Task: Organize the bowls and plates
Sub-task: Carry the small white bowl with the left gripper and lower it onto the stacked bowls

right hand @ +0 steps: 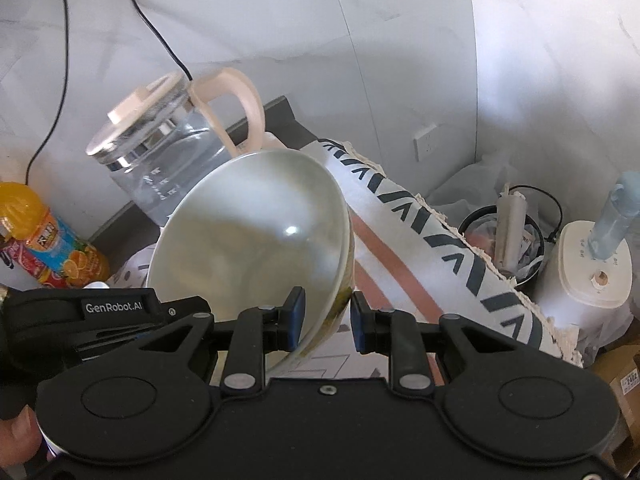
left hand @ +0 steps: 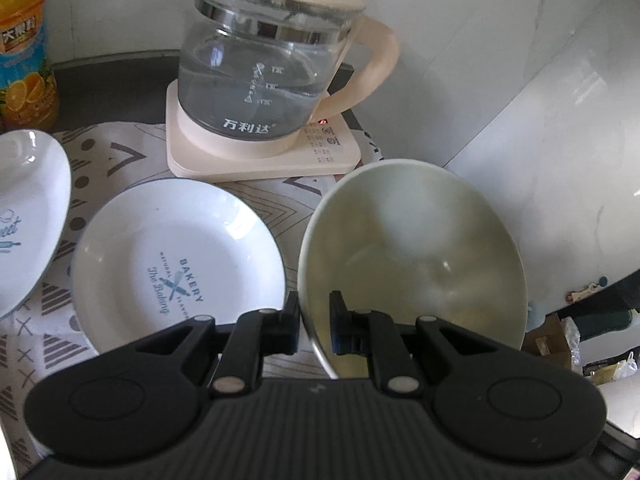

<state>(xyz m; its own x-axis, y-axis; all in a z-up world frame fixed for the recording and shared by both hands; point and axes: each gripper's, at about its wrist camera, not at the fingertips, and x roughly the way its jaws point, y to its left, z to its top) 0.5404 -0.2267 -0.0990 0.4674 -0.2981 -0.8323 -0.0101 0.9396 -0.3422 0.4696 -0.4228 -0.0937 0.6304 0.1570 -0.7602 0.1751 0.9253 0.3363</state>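
A pale bowl is pinched at its near rim by the left gripper, jaws nearly closed on the wall; it is held tilted, right of the plate printed "BAKERY" on the patterned cloth; a second bowl is clamped at its rim by the right gripper; behind the plate a glass kettle is seen on its base; a juice bottle stands far left.

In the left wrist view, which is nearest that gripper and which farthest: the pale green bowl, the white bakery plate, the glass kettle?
1. Pale green bowl: rim clamped in the left gripper.
2. White bakery plate: on the cloth, left.
3. Glass kettle: behind both, by the wall.
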